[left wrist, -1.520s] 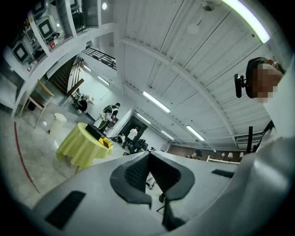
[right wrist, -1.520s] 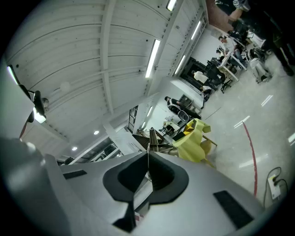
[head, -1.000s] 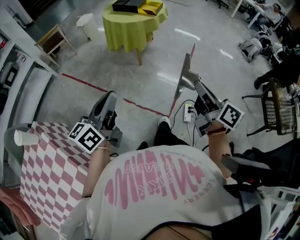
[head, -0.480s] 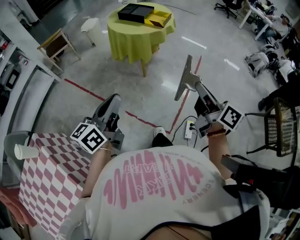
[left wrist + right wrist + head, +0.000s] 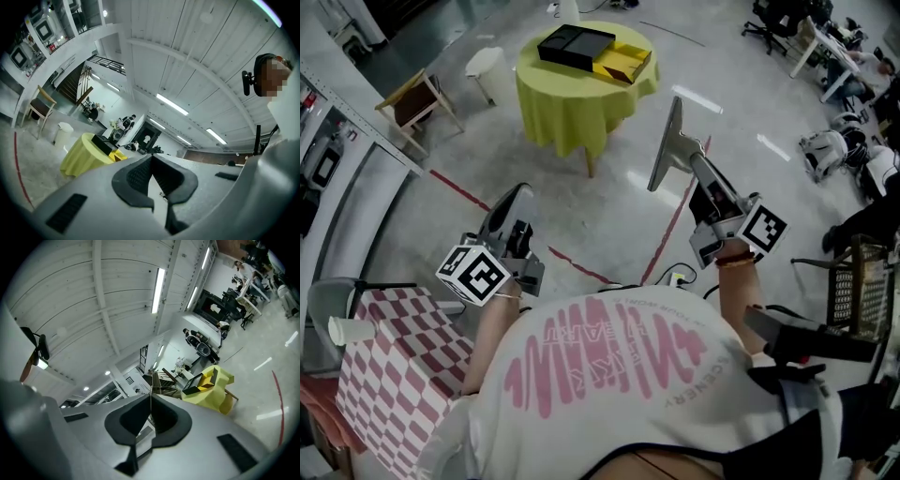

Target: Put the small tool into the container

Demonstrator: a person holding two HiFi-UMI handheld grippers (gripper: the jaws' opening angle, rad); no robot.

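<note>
Risks, judged from here:
- The small tool cannot be made out in any view. It is presumably on the yellow-draped bench (image 5: 572, 98) at upper centre of the head view, well apart from both grippers. A reach begun before it is spotted may go to the wrong thing.
- Two candidates sit there touching, a black box (image 5: 572, 45) and a yellow box (image 5: 623, 61). Which one is the container is unclear, so the drop could land in the wrong one.
- The cloth hangs loose and a low approach could snag it.

Fingers:
- Left gripper (image 5: 518, 190), lower left: fingers closed tip to tip, nothing between them, touching nothing.
- Right gripper (image 5: 676, 105), centre right: fingers closed, empty, held in the air.
- Both need to open before any pick.
</note>
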